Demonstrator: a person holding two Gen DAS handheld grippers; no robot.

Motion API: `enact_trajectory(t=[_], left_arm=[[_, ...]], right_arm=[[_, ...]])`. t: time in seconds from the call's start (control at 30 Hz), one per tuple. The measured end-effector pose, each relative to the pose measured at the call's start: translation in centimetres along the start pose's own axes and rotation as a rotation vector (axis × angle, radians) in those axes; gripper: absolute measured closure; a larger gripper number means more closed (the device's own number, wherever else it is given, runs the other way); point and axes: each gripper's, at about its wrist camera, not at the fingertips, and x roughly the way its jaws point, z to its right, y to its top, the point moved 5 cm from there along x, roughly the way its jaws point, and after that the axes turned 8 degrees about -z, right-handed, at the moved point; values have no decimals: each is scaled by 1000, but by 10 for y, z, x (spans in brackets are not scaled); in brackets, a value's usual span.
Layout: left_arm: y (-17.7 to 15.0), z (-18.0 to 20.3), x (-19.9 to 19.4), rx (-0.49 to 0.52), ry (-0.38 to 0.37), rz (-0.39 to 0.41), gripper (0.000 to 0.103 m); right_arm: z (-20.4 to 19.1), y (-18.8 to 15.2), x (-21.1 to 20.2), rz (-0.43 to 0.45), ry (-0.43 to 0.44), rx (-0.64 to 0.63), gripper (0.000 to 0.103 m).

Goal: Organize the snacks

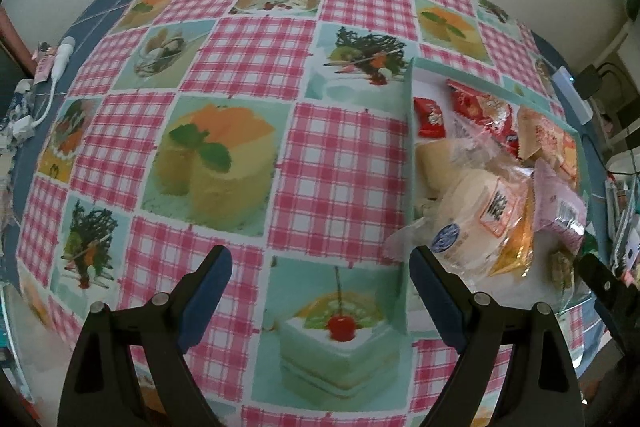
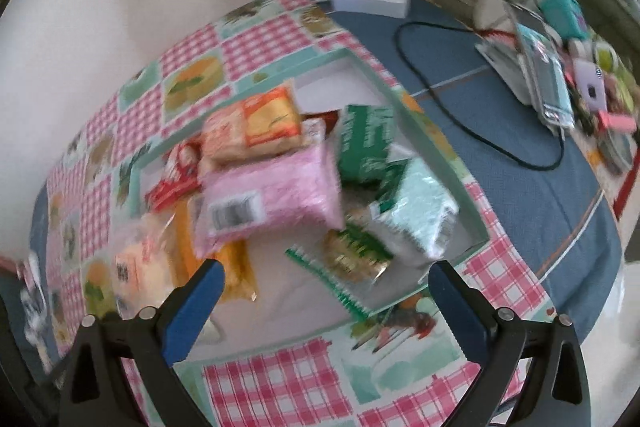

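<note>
Snacks are piling inside the tray [image 2: 436,143]; both grippers, left [image 1: 320,283] and right [image 2: 326,287], are hanging released, nothing loose nearby.

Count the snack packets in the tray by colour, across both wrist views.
pink packet: 1
orange packet: 1
dark green packet: 1
pale mint packet: 1
green and gold packet: 1
red packets: 2
yellow packet: 1
clear-wrapped pale bun: at least 1
Total: at least 9; the pile may hide more.
</note>
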Motion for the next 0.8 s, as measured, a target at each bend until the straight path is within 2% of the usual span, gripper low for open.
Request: enact_trajectory(t=[0.17,0.37,0.53,0.8], left_arm=[[-8,-8,-2,6,43,-4,12],[-21,-8,-13,52,91,33,12],[-30,-9,-25,69,109,71,12],[-29,-15,-35,42,101,114,12]], right_arm=[[-19,-15,-2,4,-29,-81,0],[-41,-37,-6,15,-60,-191,0],[-50,-44,-17,55,-53,-224,0],[-54,-44,-30,110,-46,-232,0]])
